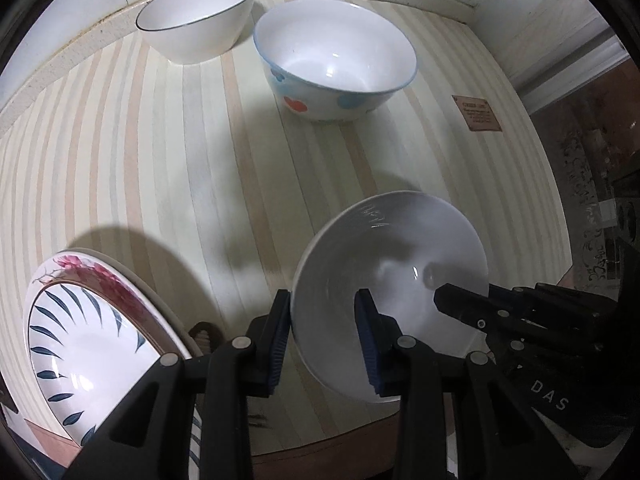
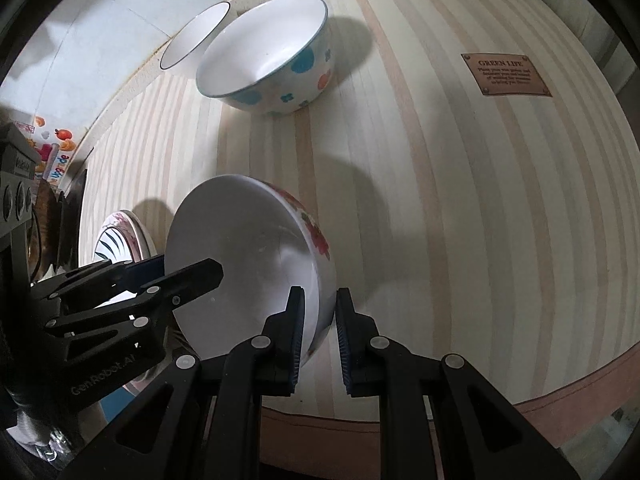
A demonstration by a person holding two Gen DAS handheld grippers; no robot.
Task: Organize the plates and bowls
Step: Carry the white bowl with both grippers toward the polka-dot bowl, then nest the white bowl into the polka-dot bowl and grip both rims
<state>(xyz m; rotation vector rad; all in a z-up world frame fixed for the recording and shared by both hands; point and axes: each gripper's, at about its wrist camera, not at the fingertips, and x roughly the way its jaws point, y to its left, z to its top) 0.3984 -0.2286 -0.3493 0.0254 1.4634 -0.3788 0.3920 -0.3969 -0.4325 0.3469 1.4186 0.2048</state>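
Note:
A white bowl with red flowers on its outside (image 1: 400, 264) (image 2: 256, 248) is held tilted above the striped table by both grippers. My left gripper (image 1: 324, 316) straddles its left rim, one pad inside and one outside. My right gripper (image 2: 318, 312) straddles the opposite rim the same way. A blue-rimmed bowl with blue and red spots (image 1: 336, 60) (image 2: 272, 56) stands at the back. A white bowl with a thin dark rim (image 1: 196, 16) (image 2: 192, 36) stands behind it. A stack of plates, leaf-patterned one on top (image 1: 84, 336) (image 2: 116, 240), lies at the front left.
A striped wooden tabletop (image 1: 160, 168) (image 2: 460, 220) meets a white wall at the back. A small brown plaque (image 1: 477, 113) (image 2: 506, 75) is fixed to the table at the right. The table's front edge (image 2: 560, 400) runs close below the grippers.

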